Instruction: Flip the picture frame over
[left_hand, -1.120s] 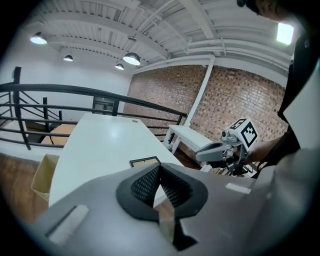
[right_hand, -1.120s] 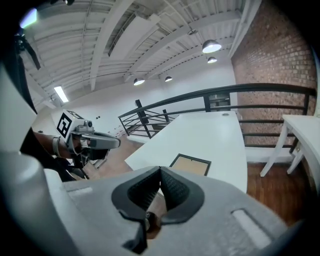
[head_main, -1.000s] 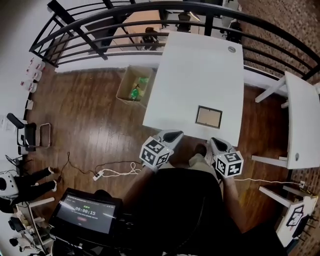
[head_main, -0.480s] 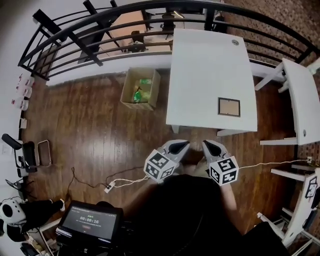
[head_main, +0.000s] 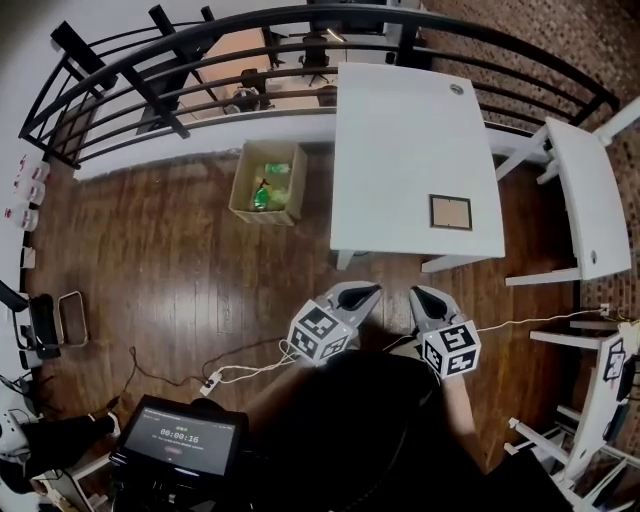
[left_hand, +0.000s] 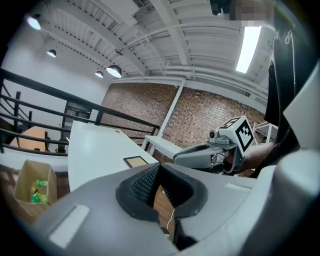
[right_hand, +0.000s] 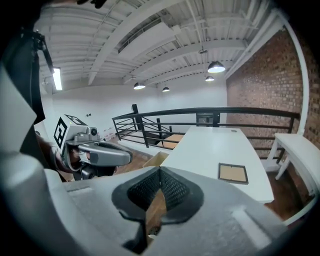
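**Flat frame near the edge could be pushed off**

The left gripper (head_main: 368, 290) and right gripper (head_main: 417, 294) are both closed on nothing, side by side, well short of the white rectangular table (head_main: 400, 120). The small dark-rimmed, tan-faced picture frame (head_main: 451, 212) lies flat at one o'clock from them, near the tabletop's five o'clock corner. Shut jaws prodding it would likely slide it over that edge instead of lifting it.

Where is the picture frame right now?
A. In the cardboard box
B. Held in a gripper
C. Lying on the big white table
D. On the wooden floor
C: the picture frame lies flat on the white table, with nothing touching it.
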